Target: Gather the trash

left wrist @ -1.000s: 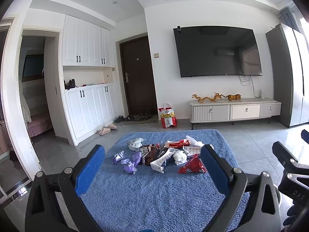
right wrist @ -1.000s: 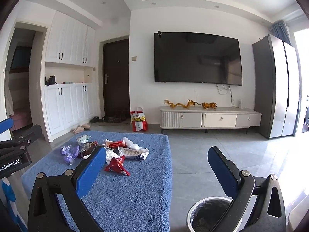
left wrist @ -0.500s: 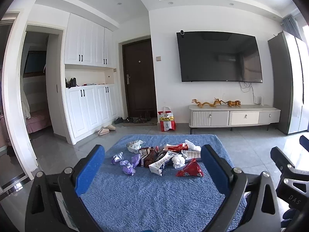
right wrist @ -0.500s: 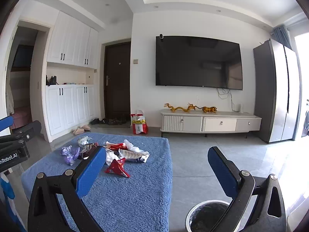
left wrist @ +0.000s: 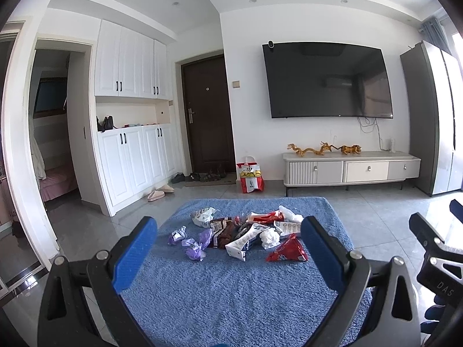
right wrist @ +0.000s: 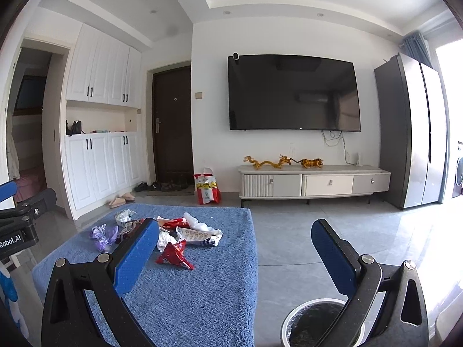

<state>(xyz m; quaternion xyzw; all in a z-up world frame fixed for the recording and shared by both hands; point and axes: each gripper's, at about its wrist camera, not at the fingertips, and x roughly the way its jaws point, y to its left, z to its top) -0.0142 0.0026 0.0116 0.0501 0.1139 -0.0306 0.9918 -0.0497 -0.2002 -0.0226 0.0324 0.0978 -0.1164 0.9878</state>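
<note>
Both cameras have tipped up a bit since the earlier frames: ceiling takes more of each view and the trash pile sits lower, closer to our fingertips. Nothing in the pile has shifted.

We hold the left gripper above the near half of the blue mat, fingers spread wide, nothing between the blue pads. Pile lies ahead of it on the far half of the mat: red wrapper nearest on the right, white carton just left of it, crumpled tissue between them and behind, brown wrappers mid-pile, purple wrappers on the left edge, white bag at the back.

Right gripper is also released and empty. It sits over the mat's right edge, left pad over the mat, right pad over bare floor. From this view the red wrapper lies just past the left pad, rest of the pile behind it. Bin stands on the floor to the right of the mat, under the right finger, rim partly hidden by it; dark liner inside, contents unclear.

Neither gripper touches any trash. Background: TV on the wall, low cabinet under it, red bag by the door.
</note>
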